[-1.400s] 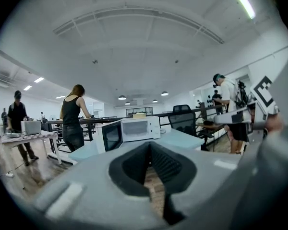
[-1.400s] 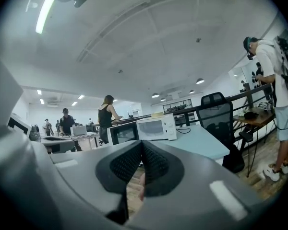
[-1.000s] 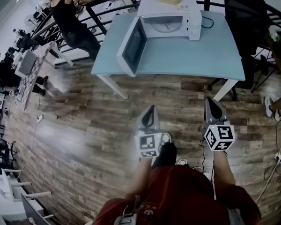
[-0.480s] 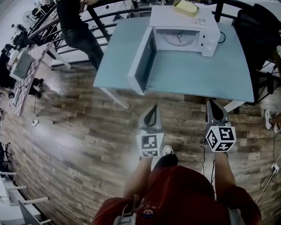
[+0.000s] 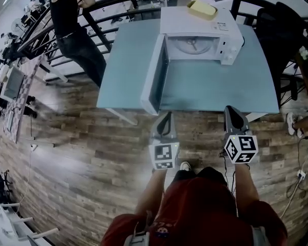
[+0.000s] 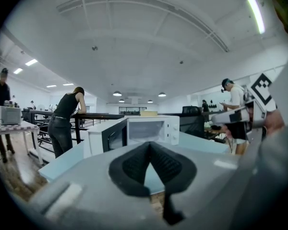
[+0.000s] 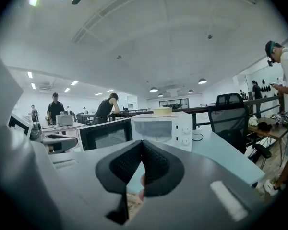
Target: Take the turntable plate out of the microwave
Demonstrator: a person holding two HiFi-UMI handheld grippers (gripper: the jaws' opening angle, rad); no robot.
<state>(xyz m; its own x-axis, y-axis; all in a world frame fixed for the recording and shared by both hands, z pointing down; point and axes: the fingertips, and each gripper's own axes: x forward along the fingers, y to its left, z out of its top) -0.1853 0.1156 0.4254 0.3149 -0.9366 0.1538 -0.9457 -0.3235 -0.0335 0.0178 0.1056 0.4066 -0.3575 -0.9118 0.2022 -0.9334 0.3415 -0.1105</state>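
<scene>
Facing the open microwave, both tools pressed together and empty

Nearest are two grey hand-held tools, the left gripper and the right gripper. Each has its black ribbed pads closed on nothing, at about the near edge of the one light blue rectangular table. Farther back on it stands one white box-shaped microwave oven, its dark-windowed door swung wide to the left. Inside the cavity, well apart from both tools, lies the one round clear glass turntable plate, flat on the floor. One pale yellow flat block rests on the roof. The plate is probably stiff, fairly heavy, smooth enough to slip and easily broken. I judge the rim nearest the opening the best hold, pinched deep, with the second tool steadying the opposite edge.
</scene>
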